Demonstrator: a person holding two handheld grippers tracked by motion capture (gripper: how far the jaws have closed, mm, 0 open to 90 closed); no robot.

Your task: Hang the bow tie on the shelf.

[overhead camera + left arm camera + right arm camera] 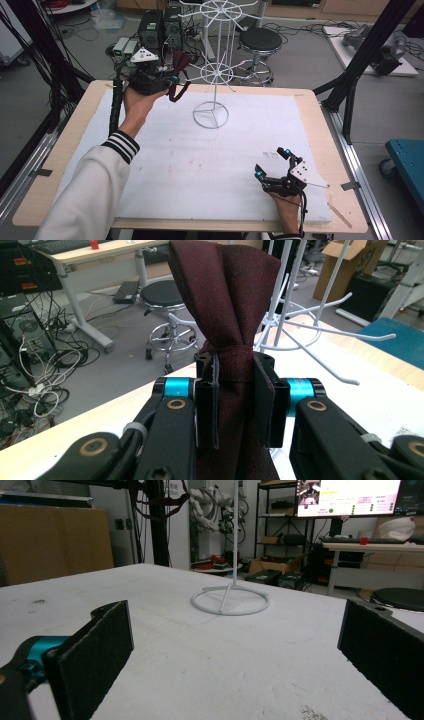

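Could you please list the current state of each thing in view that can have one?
Left gripper: shut on the tie, raised beside the rack.
Tie: bunched between the jaws, ends hanging free, not yet on a hook.
Rack: upright on the table, hooks bare.
Right gripper: open, holding nothing, low over the table.

Dark maroon tie (225,300) — white wire rack (216,75).

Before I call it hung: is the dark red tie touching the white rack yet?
Cannot tell. In the high view the tie, clamped in the left gripper, overlaps the rack.
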